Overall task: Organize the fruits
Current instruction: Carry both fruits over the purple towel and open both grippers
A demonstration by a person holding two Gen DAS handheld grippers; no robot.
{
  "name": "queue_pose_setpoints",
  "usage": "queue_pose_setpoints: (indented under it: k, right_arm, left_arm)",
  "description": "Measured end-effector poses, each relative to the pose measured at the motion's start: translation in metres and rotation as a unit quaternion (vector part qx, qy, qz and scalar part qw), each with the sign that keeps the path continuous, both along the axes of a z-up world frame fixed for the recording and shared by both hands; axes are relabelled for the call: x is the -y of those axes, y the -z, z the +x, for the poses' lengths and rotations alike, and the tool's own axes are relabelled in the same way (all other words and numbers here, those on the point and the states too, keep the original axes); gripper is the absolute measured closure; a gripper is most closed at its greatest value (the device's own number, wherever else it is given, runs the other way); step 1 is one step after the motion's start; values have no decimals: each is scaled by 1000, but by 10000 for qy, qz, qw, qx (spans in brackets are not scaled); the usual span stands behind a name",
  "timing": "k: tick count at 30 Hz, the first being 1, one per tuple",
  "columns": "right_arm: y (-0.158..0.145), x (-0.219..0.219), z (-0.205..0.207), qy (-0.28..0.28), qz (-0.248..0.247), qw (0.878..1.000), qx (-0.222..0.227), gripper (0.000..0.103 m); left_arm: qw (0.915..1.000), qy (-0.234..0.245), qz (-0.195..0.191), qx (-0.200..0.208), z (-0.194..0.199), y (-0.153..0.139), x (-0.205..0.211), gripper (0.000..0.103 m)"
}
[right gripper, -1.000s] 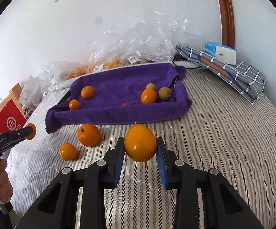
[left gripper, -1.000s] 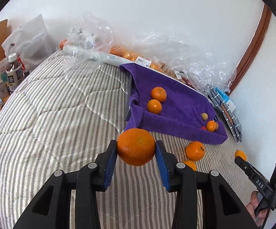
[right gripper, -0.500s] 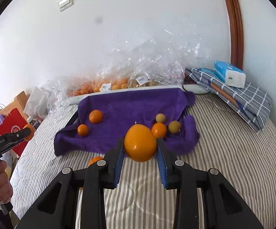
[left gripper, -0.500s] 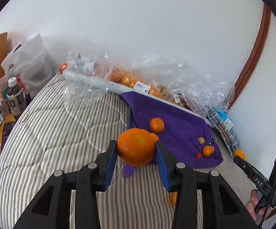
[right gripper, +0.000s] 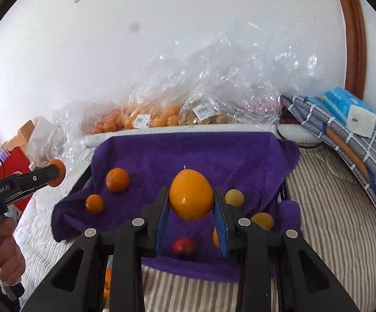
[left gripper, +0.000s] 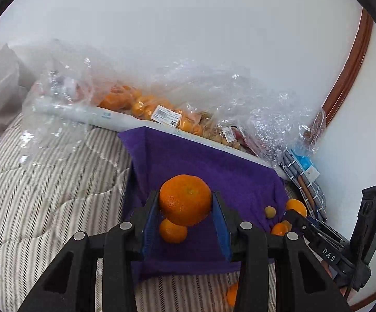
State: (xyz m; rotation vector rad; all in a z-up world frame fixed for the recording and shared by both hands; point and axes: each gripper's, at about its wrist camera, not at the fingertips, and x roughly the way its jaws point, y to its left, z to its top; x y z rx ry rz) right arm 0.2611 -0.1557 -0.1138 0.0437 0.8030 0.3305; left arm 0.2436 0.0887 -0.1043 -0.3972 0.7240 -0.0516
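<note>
Both fingers closed: left gripper (left gripper: 185, 205) grips mandarin (left gripper: 185, 199); right gripper (right gripper: 191, 202) grips orange (right gripper: 191, 195)

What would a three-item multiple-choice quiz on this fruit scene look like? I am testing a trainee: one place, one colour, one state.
1. Where do the loose small fruits lie?
A. on the purple towel
B. on the folded checked cloth
C. on the tissue pack

2. What colour are the pads of the right tongs?
A. red
B. blue
C. white

3. What state are the left tongs in?
A. open and empty
B. shut on nothing
C. shut on an orange

Answers: 1 A, several fruits rest on the towel; 2 B, blue strips flank the yellow-orange fruit; 3 C, both pads press the orange's sides.
</note>
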Motion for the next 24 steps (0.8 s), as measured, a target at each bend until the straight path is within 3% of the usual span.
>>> queue_pose_setpoints:
  k: [6, 17, 24]
  right_arm:
    - [19, 1, 14, -62, -78, 9999, -127, 70]
    - [30, -10, 16, -295, -136, 9993, -163, 70]
    - [37, -16, 16, -377, -258, 9986, -270, 70]
  left_arm:
    - [9999, 122, 10, -109, 26, 20, 15, 65]
    - [9992, 397, 23, 53, 25, 31, 24, 65]
    - [9984, 561, -48, -52, 29, 40, 29, 65]
